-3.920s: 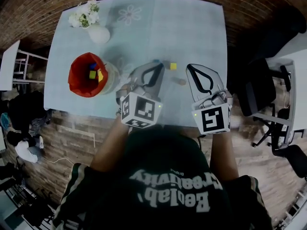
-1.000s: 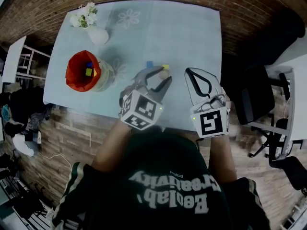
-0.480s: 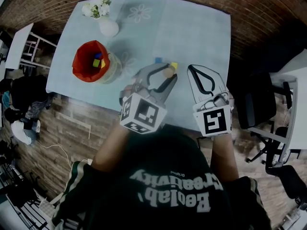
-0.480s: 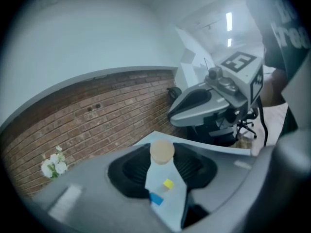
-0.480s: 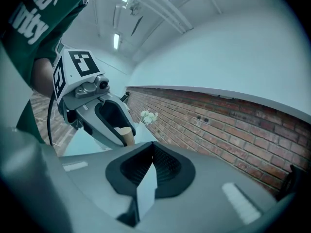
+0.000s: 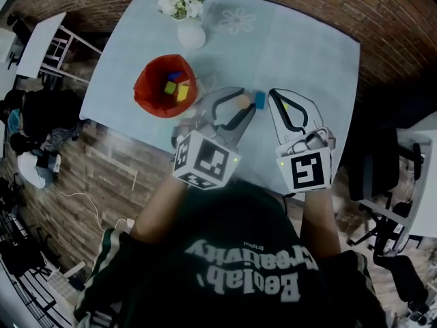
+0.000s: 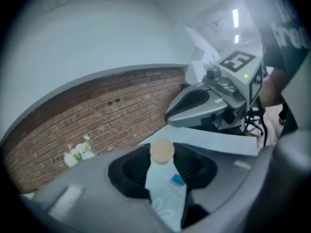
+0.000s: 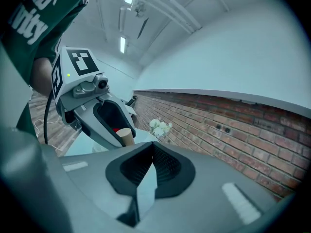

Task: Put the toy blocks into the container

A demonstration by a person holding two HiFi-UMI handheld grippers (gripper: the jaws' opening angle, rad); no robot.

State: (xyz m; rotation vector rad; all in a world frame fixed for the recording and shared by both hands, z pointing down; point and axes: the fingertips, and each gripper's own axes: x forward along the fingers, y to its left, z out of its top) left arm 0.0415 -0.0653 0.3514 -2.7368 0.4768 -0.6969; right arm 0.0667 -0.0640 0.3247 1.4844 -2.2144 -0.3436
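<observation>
Shirt print was upside down, "Creativity" readable. Red container sat left of left gripper, which was part-open, clamped on tan cylinder block. Right gripper was closed, empty. Blue block lay on surface between both grippers' tips.

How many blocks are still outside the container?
2. A tan round block is held by the left gripper; a blue block lies on the table beside it. Others may be hidden behind the grippers.

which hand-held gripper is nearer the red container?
Left. In the head view the left hand-held gripper, gripping a tan block, is just right of the red container; the right hand-held gripper is further right.
</observation>
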